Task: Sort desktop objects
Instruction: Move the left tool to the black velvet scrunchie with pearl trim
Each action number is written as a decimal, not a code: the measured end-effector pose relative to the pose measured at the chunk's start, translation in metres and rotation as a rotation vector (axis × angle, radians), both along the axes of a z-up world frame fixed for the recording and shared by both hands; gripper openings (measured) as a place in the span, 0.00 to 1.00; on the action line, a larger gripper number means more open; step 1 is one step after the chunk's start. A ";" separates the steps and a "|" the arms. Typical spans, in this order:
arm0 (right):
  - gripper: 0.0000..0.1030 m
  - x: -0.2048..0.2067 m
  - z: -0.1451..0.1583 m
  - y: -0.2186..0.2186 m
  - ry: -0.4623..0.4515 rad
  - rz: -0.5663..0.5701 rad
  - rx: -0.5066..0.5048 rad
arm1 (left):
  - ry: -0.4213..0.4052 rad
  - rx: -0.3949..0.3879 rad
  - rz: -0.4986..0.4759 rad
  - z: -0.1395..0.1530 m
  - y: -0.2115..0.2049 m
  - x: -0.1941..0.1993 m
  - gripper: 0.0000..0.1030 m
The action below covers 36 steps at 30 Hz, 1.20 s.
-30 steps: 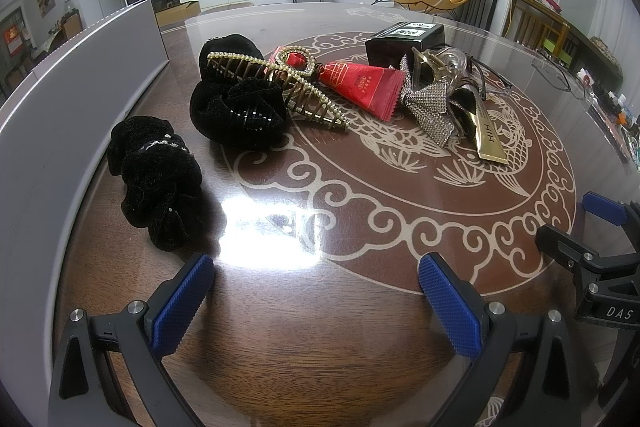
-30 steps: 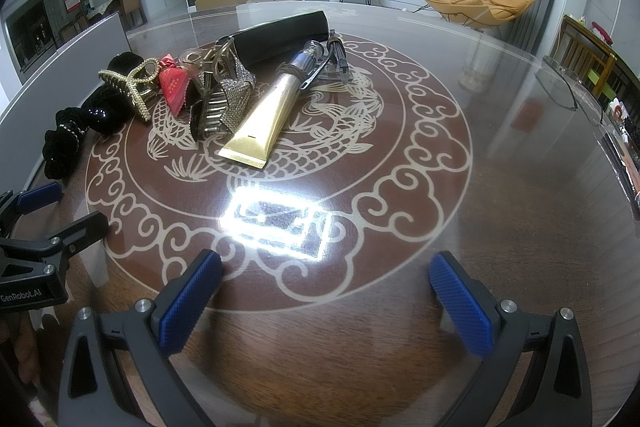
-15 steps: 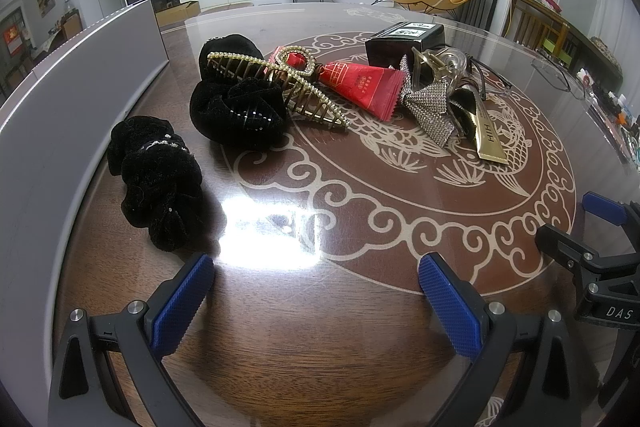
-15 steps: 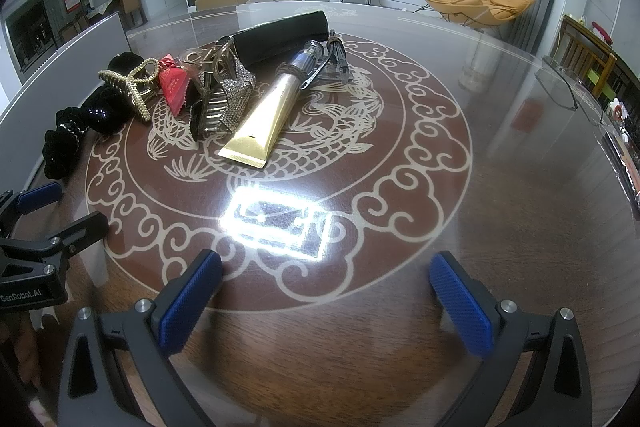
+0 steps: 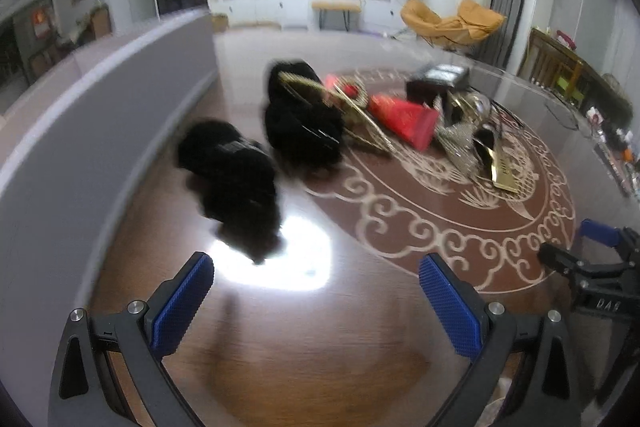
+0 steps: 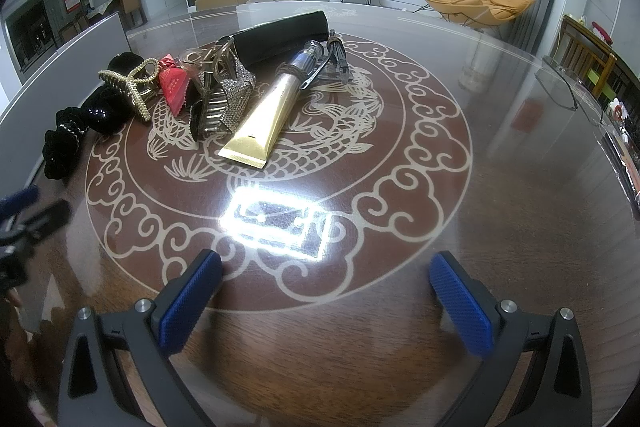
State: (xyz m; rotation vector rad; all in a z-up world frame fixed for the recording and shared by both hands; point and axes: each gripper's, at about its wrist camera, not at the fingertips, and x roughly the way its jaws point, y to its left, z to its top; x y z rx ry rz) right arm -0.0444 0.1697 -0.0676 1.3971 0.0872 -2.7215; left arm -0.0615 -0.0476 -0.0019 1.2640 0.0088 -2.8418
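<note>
Left wrist view: the picture is smeared, so fine detail is lost. The left gripper [image 5: 316, 291] has its blue-padded fingers [image 5: 182, 301] spread wide with nothing between them, above bare glossy brown wood of the round table with a cream scroll-and-dragon inlay [image 5: 420, 227]. A long grey upright panel [image 5: 92, 131] runs along the table's left side and bounds the room there; to the right the tabletop is open as far as the right gripper [image 5: 596, 267], seen at the right edge. A fluffy black scrunchie [image 5: 232, 179] lies just ahead of the left finger, near the panel, apart from the pads. A second black scrunchie [image 5: 300, 123] lies just beyond it, touching a gold claw hair clip [image 5: 352, 115]. A red squeeze tube [image 5: 404, 119] lies beside the clip.

Right wrist view: the right gripper [image 6: 324, 287] also holds its blue pads [image 6: 460, 307] wide apart and empty, over open wood in front of a bright lamp glare. The whole right half of the table is free up to its rim. The clutter sits well ahead and to the left: a gold squeeze tube [image 6: 264, 119] nearest, a rhinestone-covered silver hair clip [image 6: 232, 99] touching its left side, and a long black case [image 6: 280, 37] behind them.
</note>
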 end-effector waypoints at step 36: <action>1.00 0.000 0.000 0.000 0.000 0.001 0.000 | -0.077 -0.005 -0.128 -0.012 0.014 -0.049 0.38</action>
